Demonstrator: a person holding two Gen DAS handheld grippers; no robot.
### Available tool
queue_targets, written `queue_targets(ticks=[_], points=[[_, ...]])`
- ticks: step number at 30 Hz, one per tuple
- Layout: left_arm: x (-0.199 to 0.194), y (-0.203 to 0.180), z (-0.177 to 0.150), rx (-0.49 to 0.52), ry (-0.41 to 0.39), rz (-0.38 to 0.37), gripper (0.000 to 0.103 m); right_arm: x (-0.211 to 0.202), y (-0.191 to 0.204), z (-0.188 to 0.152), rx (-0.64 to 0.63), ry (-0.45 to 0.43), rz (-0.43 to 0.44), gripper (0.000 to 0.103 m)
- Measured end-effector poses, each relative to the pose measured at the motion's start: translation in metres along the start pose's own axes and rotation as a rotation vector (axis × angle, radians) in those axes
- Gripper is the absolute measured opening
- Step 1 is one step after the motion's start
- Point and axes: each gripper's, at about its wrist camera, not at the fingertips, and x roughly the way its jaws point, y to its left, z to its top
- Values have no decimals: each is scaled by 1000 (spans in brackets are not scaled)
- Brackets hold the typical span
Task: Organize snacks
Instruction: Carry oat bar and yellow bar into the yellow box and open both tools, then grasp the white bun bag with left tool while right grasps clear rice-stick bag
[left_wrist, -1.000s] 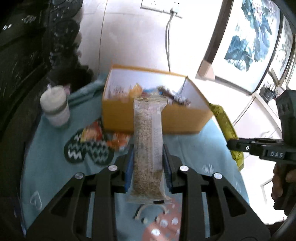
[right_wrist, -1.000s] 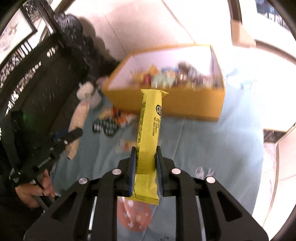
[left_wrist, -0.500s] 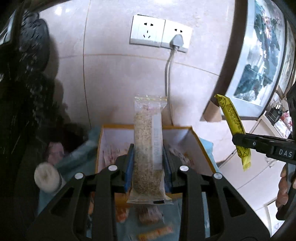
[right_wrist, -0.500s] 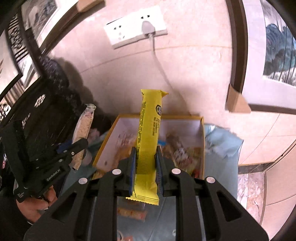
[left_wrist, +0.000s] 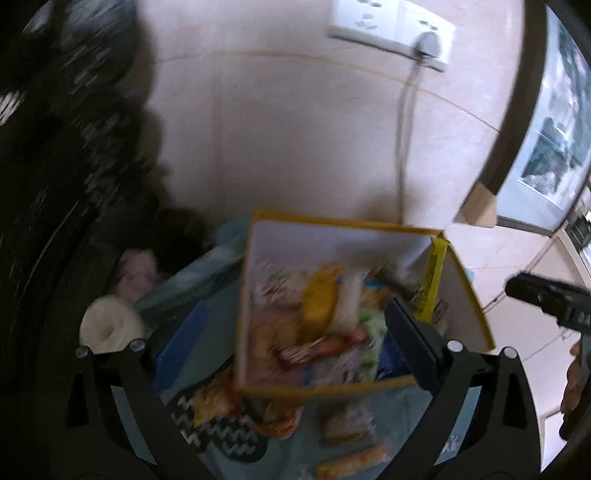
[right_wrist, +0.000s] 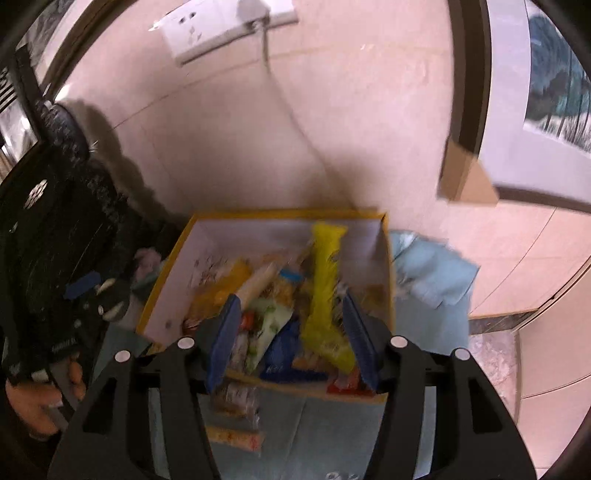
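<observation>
The yellow cardboard box stands against the wall, full of mixed snack packets. My left gripper is open and empty just above its near side. My right gripper is open too, over the box. The yellow bar lies loose between its fingers, leaning on the snacks inside; it also shows in the left wrist view at the box's right wall. The clear grain bar lies among the packets.
Loose snack packets lie on the blue cloth in front of the box, with a black zigzag pouch. A white cup stands left. A socket and cable are on the wall.
Both grippers have opened and let go of their bars, which have dropped into the box. Both views have tilted down and moved closer to the box.
</observation>
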Motion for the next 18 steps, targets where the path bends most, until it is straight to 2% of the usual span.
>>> queue_targets(ticks=[4, 7, 10, 13, 18], points=[[-7, 45, -51, -117, 32, 64, 100, 13, 23, -48, -84, 78, 87, 62], [4, 76, -102, -185, 133, 130, 100, 37, 45, -94, -200, 188, 105, 63], [19, 93, -138, -190, 224, 191, 100, 58, 68, -134, -345, 278, 91, 63], [29, 96, -151, -182, 252, 207, 100, 69, 87, -156, -489, 297, 66, 63], [51, 83, -136, -130, 243, 207, 100, 83, 107, -170, -607, 291, 51, 63]])
